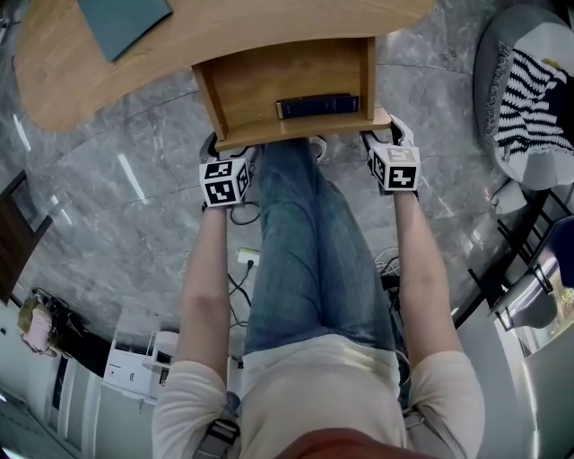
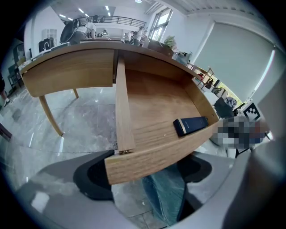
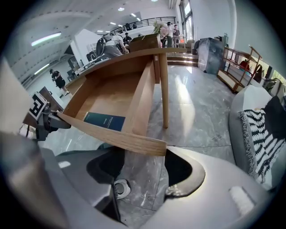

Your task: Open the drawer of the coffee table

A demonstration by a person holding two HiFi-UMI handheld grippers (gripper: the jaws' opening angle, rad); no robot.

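The wooden drawer stands pulled far out from under the oval coffee table. A dark blue book lies inside it against the front panel. My left gripper sits just below the panel's left end, and my right gripper just below its right end. In the left gripper view the gripper is open, and the panel crosses above the gap without touching the pads. The right gripper is open too, with the panel's end above its gap. The book shows in both gripper views.
The person's jeans-clad legs reach under the drawer between the grippers. A grey-blue pad lies on the tabletop. A grey seat with a striped cushion stands to the right. Cables lie on the marble floor. A table leg stands beside the drawer.
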